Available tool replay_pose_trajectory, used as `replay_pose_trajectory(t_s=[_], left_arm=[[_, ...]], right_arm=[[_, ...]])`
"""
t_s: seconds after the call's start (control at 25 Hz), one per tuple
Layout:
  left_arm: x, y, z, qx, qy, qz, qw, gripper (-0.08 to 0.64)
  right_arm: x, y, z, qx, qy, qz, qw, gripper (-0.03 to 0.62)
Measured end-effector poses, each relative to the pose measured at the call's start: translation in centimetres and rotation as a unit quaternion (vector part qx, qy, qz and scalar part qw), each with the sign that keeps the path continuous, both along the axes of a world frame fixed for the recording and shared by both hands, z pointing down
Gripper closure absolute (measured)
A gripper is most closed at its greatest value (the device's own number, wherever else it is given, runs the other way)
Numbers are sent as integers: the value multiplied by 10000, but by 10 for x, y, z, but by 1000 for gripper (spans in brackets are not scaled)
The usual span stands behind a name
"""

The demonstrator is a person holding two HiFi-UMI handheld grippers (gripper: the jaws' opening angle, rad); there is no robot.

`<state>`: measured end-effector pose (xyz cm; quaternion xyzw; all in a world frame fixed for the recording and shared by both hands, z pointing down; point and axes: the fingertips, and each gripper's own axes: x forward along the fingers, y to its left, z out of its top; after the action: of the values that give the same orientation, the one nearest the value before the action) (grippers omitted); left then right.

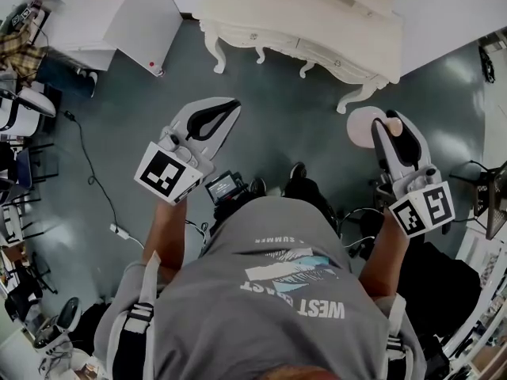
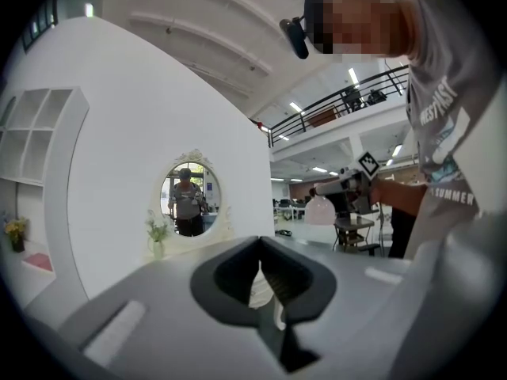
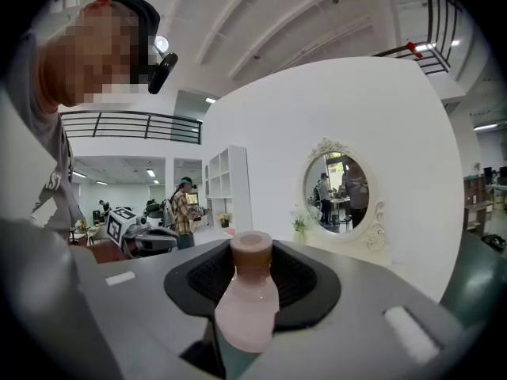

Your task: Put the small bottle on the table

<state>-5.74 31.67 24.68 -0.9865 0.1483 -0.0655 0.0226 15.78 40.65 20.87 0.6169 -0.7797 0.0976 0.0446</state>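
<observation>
**Head view, near to far.** The person's grey T-shirt [image 1: 269, 291] fills 6 o'clock. The left forearm [image 1: 166, 228] and right forearm [image 1: 384, 252] reach forward, both close to level and tipped slightly down.

- **Left gripper** [image 1: 226, 109] [image 2: 260, 271], 10 o'clock: its jaws are together with nothing between them. It is held to one side, probably to keep clear of the working hand.
- **Right gripper** [image 1: 386, 125] [image 3: 252, 271], 2 o'clock: its jaws are clamped on the small bottle [image 1: 364, 127] [image 3: 247, 315], which has a pale pink body and a brownish cap. In the right gripper view the cap end points away from the camera.

The small bottle hangs in the air above the grey floor [image 1: 277, 133]. It is not yet over the counter [image 1: 333, 30], a white dressing table with carved legs at 12 o'clock, well apart from both grippers. This is judged to be the carrying stage, with the approach and the set-down both left to do.

The right gripper view shows an oval mirror [image 3: 342, 192] on the white wall beyond.
</observation>
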Motion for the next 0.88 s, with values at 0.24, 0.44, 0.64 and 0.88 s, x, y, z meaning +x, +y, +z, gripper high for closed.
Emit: replay_pose_trajectory(t_s=[0.24,0.44,0.64,0.88], left_arm=[[16,-29,5,42,-70,-274,9996,557],[32,-52,-2,1,-65,-640,9979,557],[57,-79,1,24,-121,-975,9952,557],[79,-97,-1,-1,-184,-1377,9903,557]], right_arm=[[21,-40,6,50,-3,-241,9997,449],[44,-78,4,48,-55,-528,9986,449],[71,-119,10,45,-88,-874,9961,449],[94,-160,11,42,-157,-1290,9915,449]])
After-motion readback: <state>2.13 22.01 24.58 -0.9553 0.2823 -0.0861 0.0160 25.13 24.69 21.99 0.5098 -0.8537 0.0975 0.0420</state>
